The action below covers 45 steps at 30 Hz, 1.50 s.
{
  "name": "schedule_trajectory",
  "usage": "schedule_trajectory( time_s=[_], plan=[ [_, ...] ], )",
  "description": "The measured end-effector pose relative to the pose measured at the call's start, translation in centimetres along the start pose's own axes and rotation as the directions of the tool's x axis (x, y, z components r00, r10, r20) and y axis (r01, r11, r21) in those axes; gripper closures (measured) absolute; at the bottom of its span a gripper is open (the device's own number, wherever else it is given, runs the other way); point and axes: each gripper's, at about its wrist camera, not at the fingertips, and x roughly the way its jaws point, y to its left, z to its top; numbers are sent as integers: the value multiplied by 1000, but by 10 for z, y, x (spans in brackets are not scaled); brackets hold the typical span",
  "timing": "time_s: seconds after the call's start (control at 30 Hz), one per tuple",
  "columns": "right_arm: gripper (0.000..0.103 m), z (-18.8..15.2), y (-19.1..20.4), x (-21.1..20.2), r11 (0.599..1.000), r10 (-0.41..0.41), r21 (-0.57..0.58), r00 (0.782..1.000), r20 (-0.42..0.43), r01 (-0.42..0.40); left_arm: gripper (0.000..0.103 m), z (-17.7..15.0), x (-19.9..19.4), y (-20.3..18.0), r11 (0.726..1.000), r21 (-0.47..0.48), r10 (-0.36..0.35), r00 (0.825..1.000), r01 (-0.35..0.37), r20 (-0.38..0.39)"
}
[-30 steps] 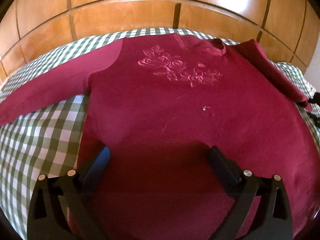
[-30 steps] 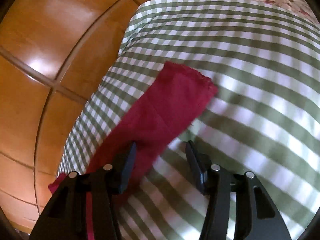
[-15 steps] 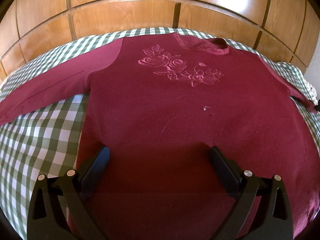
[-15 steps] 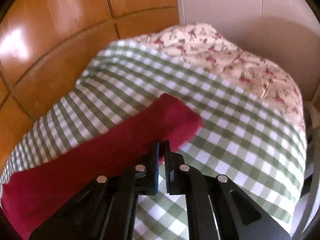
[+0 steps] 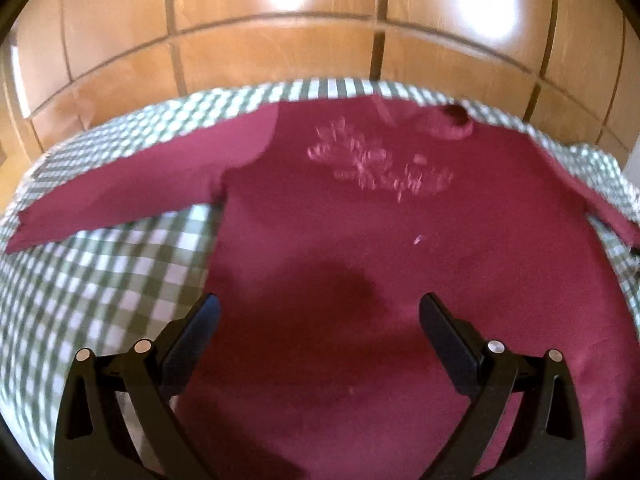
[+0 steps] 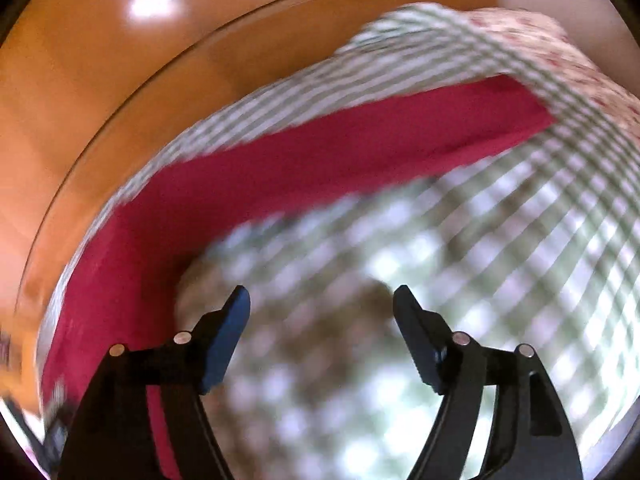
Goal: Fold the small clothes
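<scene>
My left gripper [image 5: 316,312] hangs over the lower body of the maroon shirt [image 5: 360,264], fingers spread wide, nothing between them. My right gripper [image 6: 322,304] is also released, fingers apart over bare checked cloth [image 6: 500,248], holding nothing.

The shirt lies flat, front up, on the green-and-white checked cloth [image 5: 104,280], which covers a table or bed; can't tell which.

Only the left wrist view shows:
- the shirt body, with a pale pink embroidered flower design [image 5: 376,164] on the chest, blurred
- the neckline [image 5: 452,126] at the far edge, toward the wooden panels [image 5: 280,52]
- one sleeve [image 5: 132,196] stretched out flat to the left across the checks
- the other sleeve only as a thin strip running off the right edge of the frame

Only the right wrist view shows:
- that other sleeve [image 6: 340,156] in full, laid out straight, its cuff end [image 6: 528,104] far from the gripper
- a floral-print fabric [image 6: 560,56] past the checked cloth, beyond the cuff
- the sleeve passing just beside my right gripper's left finger [image 6: 228,336]; touching or not, I can't tell

The right view is heavily motion-blurred, checks smeared near the fingers. The wooden panelling [image 6: 120,92] shows behind the cloth in both views.
</scene>
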Motion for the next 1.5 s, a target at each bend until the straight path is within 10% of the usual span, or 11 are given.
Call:
schedule_trajectory(
  time_s=[0.43, 0.77, 1.5],
  plan=[
    [27, -124, 69, -33, 981, 76, -165, 989, -131, -97, 4, -14, -67, -4, 999, 39, 28, 994, -32, 107],
    [93, -153, 67, -53, 977, 33, -199, 981, -189, -72, 4, -33, -81, -18, 996, 89, -11, 993, 1, 116],
    [93, -160, 59, -57, 980, 5, -196, 979, -203, -45, 4, -40, -68, -33, 991, 133, -26, 996, 15, 80]
  ],
)
